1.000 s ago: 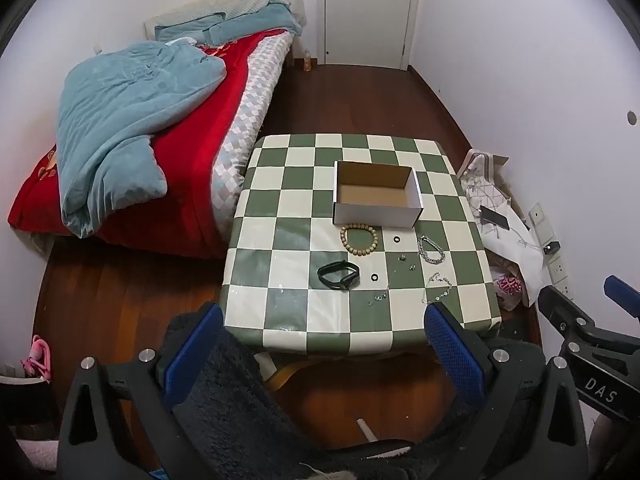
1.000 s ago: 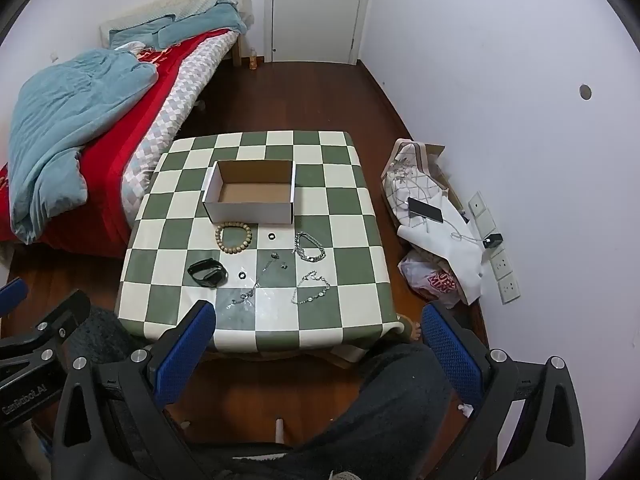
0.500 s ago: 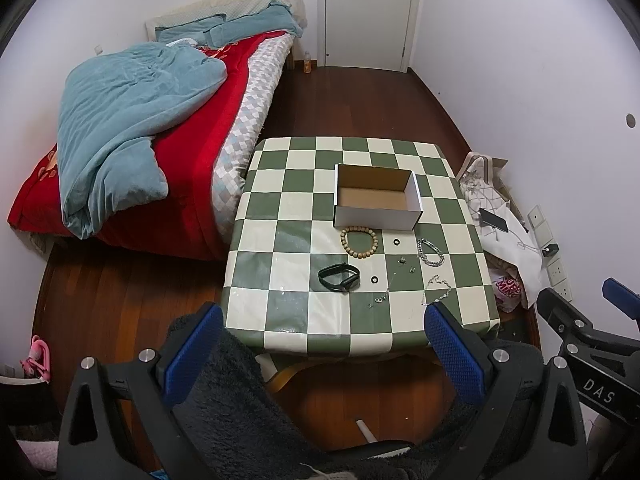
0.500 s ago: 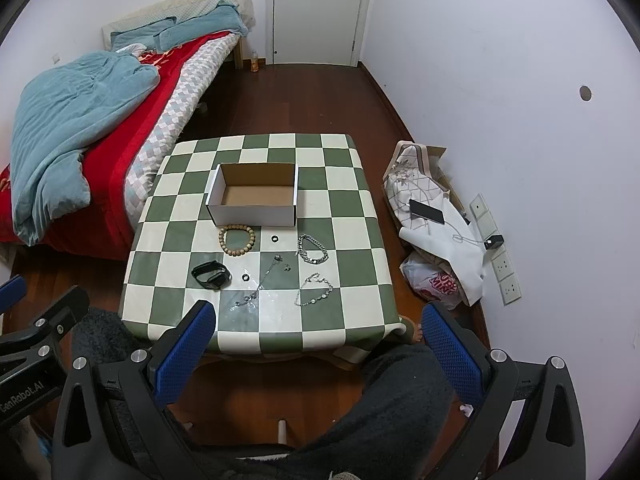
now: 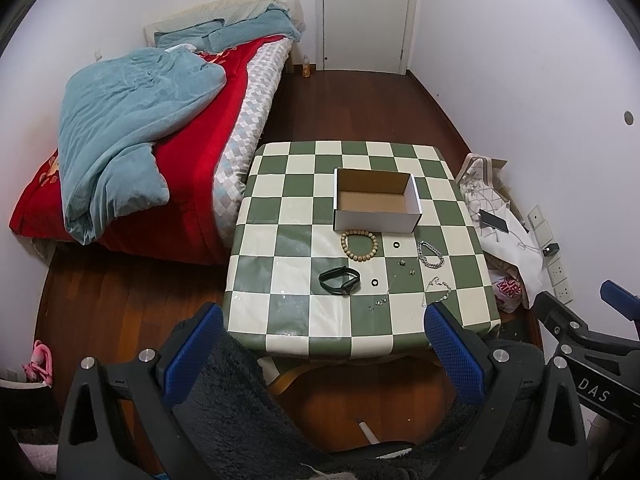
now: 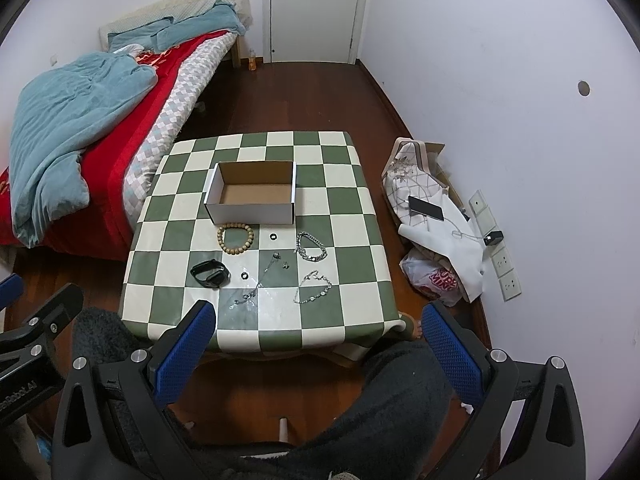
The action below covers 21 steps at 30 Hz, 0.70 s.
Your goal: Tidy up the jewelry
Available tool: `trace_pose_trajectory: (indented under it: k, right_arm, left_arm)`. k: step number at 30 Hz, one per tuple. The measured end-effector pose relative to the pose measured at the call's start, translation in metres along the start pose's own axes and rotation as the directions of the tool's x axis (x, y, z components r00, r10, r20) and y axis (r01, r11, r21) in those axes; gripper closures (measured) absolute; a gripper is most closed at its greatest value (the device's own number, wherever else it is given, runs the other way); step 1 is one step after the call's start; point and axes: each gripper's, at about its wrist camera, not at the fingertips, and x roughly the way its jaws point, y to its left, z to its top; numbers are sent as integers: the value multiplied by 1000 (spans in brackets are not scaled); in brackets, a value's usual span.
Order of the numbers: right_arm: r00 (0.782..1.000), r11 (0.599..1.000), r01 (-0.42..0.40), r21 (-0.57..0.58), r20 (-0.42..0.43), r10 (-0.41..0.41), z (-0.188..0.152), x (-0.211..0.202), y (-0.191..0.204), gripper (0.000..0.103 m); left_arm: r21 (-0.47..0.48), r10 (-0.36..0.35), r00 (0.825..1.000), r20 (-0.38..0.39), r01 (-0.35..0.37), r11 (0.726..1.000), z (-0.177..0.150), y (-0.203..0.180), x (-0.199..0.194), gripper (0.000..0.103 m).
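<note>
A white cardboard box stands open and empty on the green-and-white checkered table. In front of it lie a wooden bead bracelet, a black band, two small black rings, a silver chain bracelet, a thin necklace and another silver chain. My left gripper is open, held well short of the table's near edge. My right gripper is open too, also back from the table.
A bed with a red cover and teal blanket stands left of the table. Bags, a phone and a charger cable lie on the floor by the right wall. A person's dark-clad legs are below both grippers. A closed door is at the far end.
Both grippers have pulled back and risen slightly, so the table looks a bit smaller and farther. Nothing on the table has moved.
</note>
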Motion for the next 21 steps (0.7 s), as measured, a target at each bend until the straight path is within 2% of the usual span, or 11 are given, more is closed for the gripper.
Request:
trace_pose_trajectory:
  k: [21]
  right_arm:
    - [1000, 1000, 12, 3, -3, -12, 1, -2, -1, 0]
  left_arm:
    - [5, -9, 1000, 5, 9, 1000, -1, -1, 0, 0]
